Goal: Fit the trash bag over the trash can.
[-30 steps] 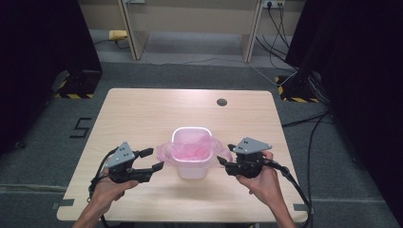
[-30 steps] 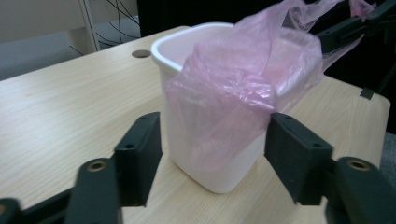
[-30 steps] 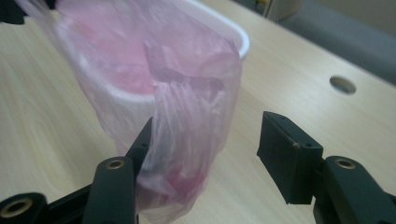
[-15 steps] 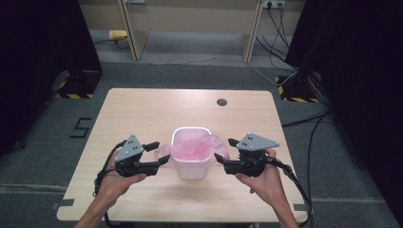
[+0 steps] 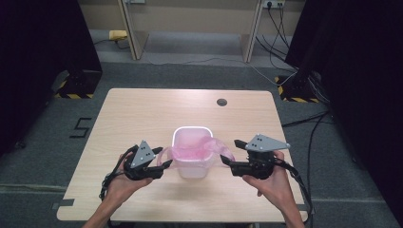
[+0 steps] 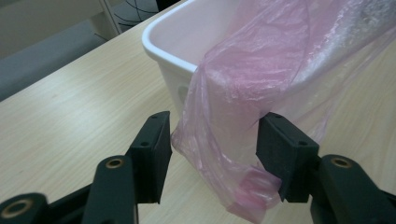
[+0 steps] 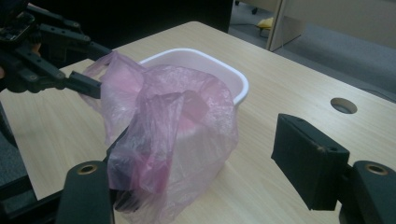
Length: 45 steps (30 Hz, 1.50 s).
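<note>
A white plastic bin [image 5: 190, 128] stands on the wooden table [image 5: 142, 109], with a thin pink bag [image 5: 195, 149] in it that spills over both sides. My left gripper [image 5: 164, 157] is at the bin's left side. In the left gripper view the bag's hanging edge [image 6: 233, 93] lies between the jaws of this gripper [image 6: 212, 149], which have just been closing; one pad touches the film and the other stands off it. My right gripper [image 7: 215, 168] is open beside the bin [image 7: 229, 70]. Its jaws have just been opening, and the bag [image 7: 177, 116] drapes over one of them.
A round cable hole [image 5: 221, 101] sits in the table's far side. Bare tabletop lies behind and to both sides of the bin. Black stands with yellow-striped bases [image 5: 76, 85] and cables [image 5: 309, 133] are on the floor around the table.
My left gripper has moved right toward the bin and its jaws have narrowed around the bag's edge. The right gripper's jaws have widened; that hand has stayed in place.
</note>
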### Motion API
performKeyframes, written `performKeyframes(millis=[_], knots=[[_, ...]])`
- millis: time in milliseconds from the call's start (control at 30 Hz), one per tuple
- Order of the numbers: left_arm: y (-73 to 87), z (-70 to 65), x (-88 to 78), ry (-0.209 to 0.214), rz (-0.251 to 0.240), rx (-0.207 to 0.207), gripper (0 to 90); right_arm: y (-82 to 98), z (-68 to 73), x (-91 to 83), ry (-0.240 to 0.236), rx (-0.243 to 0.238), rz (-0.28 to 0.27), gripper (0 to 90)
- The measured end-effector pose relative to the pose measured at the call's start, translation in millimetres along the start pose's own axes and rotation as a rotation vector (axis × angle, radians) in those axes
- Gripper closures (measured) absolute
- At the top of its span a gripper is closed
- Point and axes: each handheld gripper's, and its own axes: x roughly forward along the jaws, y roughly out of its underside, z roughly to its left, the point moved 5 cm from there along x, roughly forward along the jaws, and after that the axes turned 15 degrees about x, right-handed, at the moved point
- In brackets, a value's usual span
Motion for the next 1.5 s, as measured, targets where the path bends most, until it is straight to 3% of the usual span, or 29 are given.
performKeyframes(millis=[133, 233, 333, 367, 467, 667, 767, 867, 1000, 1133, 1300, 1500], knots=[[-4.5, -0.7, -1.8, -0.001, -0.021, -0.011, 46.4, 6.3, 1.5, 9.8, 0.048, -0.024, 0.039, 32.4], [-6.7, -2.2, -1.9, 0.006, -0.023, -0.002, 44.8, 19.9, -1.2, 29.1, 0.094, -0.043, 0.100, 32.6], [-3.7, -1.2, 1.1, 0.008, -0.012, -0.004, 47.5, 34.5, -2.4, 49.0, 0.180, -0.133, 0.164, 37.2], [-2.4, -1.0, 2.0, 0.008, -0.011, -0.009, 48.5, 38.1, -3.7, 54.4, 0.189, -0.135, 0.186, 37.5], [5.0, 2.3, 5.5, -0.001, 0.001, -0.021, 49.2, 43.0, -8.8, 65.0, 0.196, -0.132, 0.211, 39.5], [20.6, 10.5, 12.8, -0.029, 0.026, -0.069, 47.8, 52.3, -30.7, 75.5, 0.151, -0.029, 0.253, 35.5], [19.9, 8.4, 9.1, -0.028, 0.018, -0.080, 40.5, 51.6, -26.6, 65.0, 0.121, -0.028, 0.240, 31.6], [13.8, 6.8, 1.5, -0.039, 0.002, -0.071, 35.3, 43.4, -14.4, 47.6, 0.071, -0.044, 0.186, 26.1], [3.8, 4.8, -4.7, -0.049, -0.017, -0.043, 33.0, 28.4, -0.8, 30.5, 0.053, -0.061, 0.107, 23.2], [-2.7, 4.8, -7.9, -0.051, -0.028, -0.026, 32.2, 16.3, 10.2, 22.3, 0.053, -0.089, 0.069, 22.7], [-8.9, 5.6, -11.5, -0.042, -0.050, -0.025, 30.4, 8.8, 17.0, 28.2, 0.053, -0.142, 0.080, 34.0], [-12.7, 9.3, -15.7, -0.031, -0.072, -0.045, 26.7, 11.0, 7.3, 44.7, 0.087, -0.163, 0.123, 58.4]])
